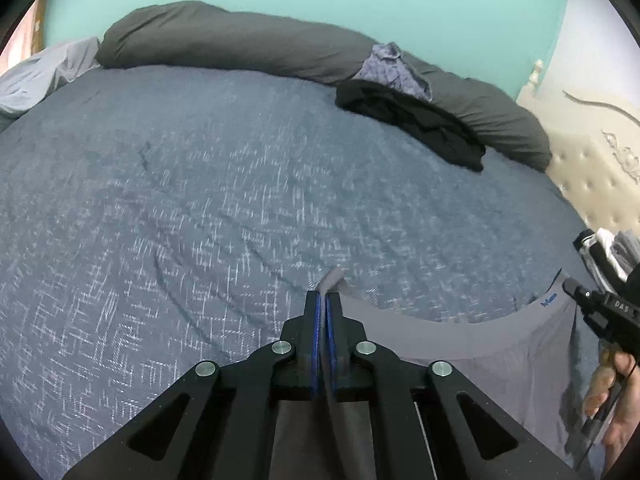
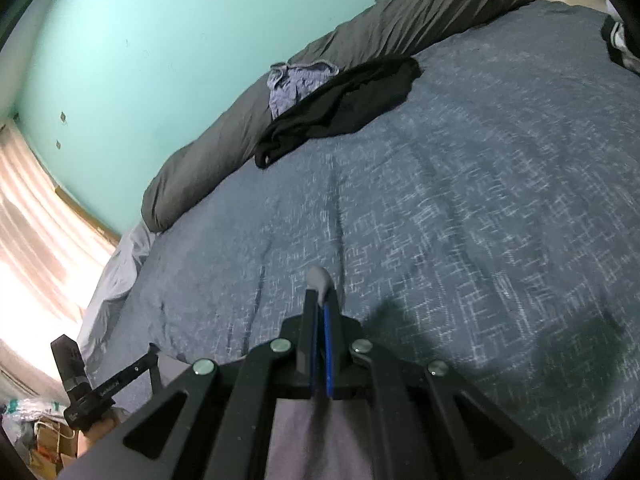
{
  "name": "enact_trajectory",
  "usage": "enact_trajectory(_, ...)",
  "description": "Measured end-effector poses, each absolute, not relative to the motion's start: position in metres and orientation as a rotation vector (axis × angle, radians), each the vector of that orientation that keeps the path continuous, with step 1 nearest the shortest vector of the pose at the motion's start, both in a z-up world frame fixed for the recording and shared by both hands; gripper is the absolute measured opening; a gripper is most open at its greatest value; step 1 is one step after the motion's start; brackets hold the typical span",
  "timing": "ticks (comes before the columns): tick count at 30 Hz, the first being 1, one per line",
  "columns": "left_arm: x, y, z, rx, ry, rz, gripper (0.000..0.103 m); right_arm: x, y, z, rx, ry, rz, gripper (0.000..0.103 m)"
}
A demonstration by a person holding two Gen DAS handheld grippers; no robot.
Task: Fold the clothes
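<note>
Both claws were clamped on one grey garment [image 1: 500,344]: our left claw [image 1: 325,300] pinched one upper corner between its blue pads, our right claw [image 2: 322,300] pinched the other, and the top edge sagged between them just above the bed [image 1: 200,200]. We judged that folding of this piece had barely started; it was only stretched out, with no crease laid yet, and spreading it flat and folding it over seemed to be left. Farther off, a crumpled black garment [image 1: 420,120] and a bluish one [image 1: 392,64] lay unfolded against the rolled grey duvet [image 1: 240,44], waiting. Beyond stood a turquoise wall [image 2: 160,40].
</note>
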State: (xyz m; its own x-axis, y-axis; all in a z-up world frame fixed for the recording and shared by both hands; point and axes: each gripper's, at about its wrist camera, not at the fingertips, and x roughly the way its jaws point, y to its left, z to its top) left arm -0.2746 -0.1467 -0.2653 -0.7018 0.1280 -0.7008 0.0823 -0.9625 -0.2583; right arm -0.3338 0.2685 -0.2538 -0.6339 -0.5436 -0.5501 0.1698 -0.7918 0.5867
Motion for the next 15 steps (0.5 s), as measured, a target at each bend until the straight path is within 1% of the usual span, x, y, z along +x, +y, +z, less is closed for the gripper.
enact_trajectory(1, -0.276, -0.147, -0.267, -1.216, -0.434, 2.835, 0.006, -0.336, 0.267, -0.257, 1.066, -0.692, -2.417, 0.002)
enact_trajectory(4, -0.277, -0.149, -0.271, -1.255, -0.446, 2.828, 0.016, -0.341, 0.268, -0.270, 1.149, -0.720, -2.392, 0.005)
enact_trajectory(5, -0.277, -0.150, -0.272, -1.268, -0.450, 2.826, 0.025, -0.342, 0.270, -0.274, 1.175, -0.731, -2.390, 0.005)
enact_trajectory(7, -0.274, -0.154, -0.266, -1.247, -0.480, 2.834, 0.036, -0.343, 0.276, -0.278, 1.234, -0.755, -2.418, 0.015)
enact_trajectory(8, -0.271, -0.156, -0.261, -1.229, -0.486, 2.842, 0.038, -0.341, 0.280, -0.277, 1.234, -0.770, -2.435, 0.030)
enact_trajectory(9, -0.268, -0.157, -0.256, -1.211, -0.493, 2.850, 0.039, -0.337, 0.286, -0.273, 1.217, -0.796, -2.453, 0.042)
enact_trajectory(10, -0.265, -0.158, -0.253, -1.201, -0.499, 2.854, 0.040, -0.334, 0.292, -0.270, 1.199, -0.822, -2.472, 0.045)
enact_trajectory(15, -0.242, -0.164, -0.239, -1.175, -0.529, 2.850, 0.040, -0.305, 0.314, -0.250, 1.128, -0.891, -2.504, 0.045)
